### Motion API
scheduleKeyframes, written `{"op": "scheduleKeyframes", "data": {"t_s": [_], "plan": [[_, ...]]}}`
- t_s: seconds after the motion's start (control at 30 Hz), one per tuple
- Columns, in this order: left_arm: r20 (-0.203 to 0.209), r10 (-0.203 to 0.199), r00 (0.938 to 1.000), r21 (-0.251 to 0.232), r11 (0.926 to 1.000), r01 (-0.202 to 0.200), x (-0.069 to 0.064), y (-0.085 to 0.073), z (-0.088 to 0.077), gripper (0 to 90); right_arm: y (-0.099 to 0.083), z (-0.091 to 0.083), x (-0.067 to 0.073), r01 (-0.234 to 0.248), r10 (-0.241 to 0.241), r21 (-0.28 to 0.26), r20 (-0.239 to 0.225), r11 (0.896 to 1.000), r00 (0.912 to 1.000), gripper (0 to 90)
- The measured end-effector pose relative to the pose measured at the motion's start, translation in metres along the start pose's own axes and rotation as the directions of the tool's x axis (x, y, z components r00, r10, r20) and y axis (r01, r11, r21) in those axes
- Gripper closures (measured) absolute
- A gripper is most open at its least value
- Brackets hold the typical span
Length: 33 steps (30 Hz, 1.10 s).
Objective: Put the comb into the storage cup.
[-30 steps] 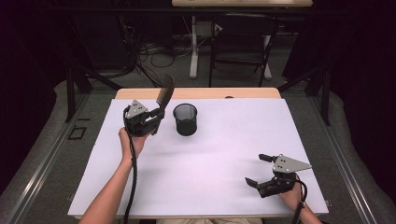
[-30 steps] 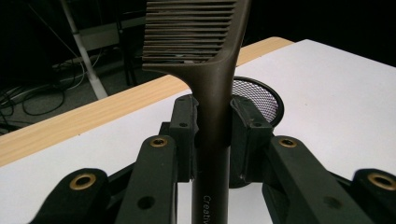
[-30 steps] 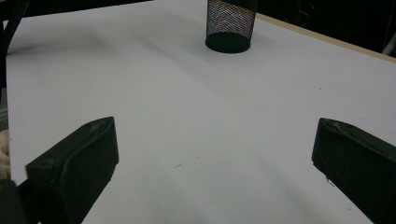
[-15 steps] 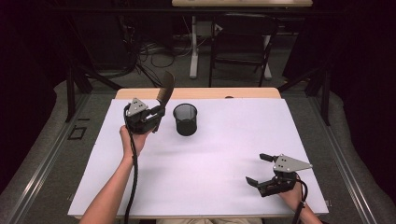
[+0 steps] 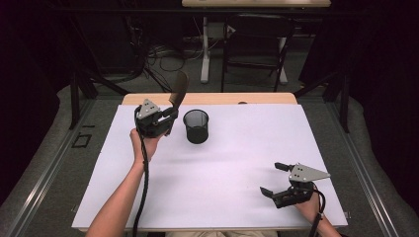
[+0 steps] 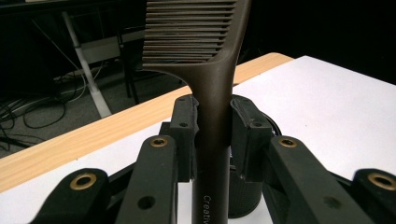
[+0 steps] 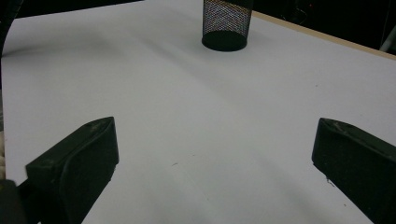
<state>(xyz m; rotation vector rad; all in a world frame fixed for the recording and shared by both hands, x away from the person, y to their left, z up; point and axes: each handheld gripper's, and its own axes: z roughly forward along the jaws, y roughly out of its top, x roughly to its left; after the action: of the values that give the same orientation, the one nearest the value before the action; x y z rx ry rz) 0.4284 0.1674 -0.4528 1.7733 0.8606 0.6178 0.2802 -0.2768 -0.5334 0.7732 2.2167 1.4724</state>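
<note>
Item: dark brown comb (image 6: 212, 102), clamped by its handle between the jaws of our left gripper (image 5: 167, 114), teeth rising above the jaw tips, just beside the black mesh cup (image 5: 196, 126). We judge it light, rigid, smooth plastic, best gripped on the plain handle. Our right gripper (image 5: 276, 178) rests spread wide, holding nothing.

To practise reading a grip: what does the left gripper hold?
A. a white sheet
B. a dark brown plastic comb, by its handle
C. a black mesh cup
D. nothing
B: the left gripper is shut on the handle of the dark brown plastic comb, teeth pointing up.
</note>
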Motion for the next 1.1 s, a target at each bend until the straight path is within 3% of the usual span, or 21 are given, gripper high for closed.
{"op": "scheduleKeyframes", "data": {"t_s": [1.1], "plan": [[-0.004, 0.005, 1.0, -0.036, 0.9993, -0.005, -0.004, 0.02, 0.011, 72.6, 0.0, 0.0, 0.0, 0.005, -0.005, 0.0, 0.001, 1.0, 1.0, 0.2]]}}
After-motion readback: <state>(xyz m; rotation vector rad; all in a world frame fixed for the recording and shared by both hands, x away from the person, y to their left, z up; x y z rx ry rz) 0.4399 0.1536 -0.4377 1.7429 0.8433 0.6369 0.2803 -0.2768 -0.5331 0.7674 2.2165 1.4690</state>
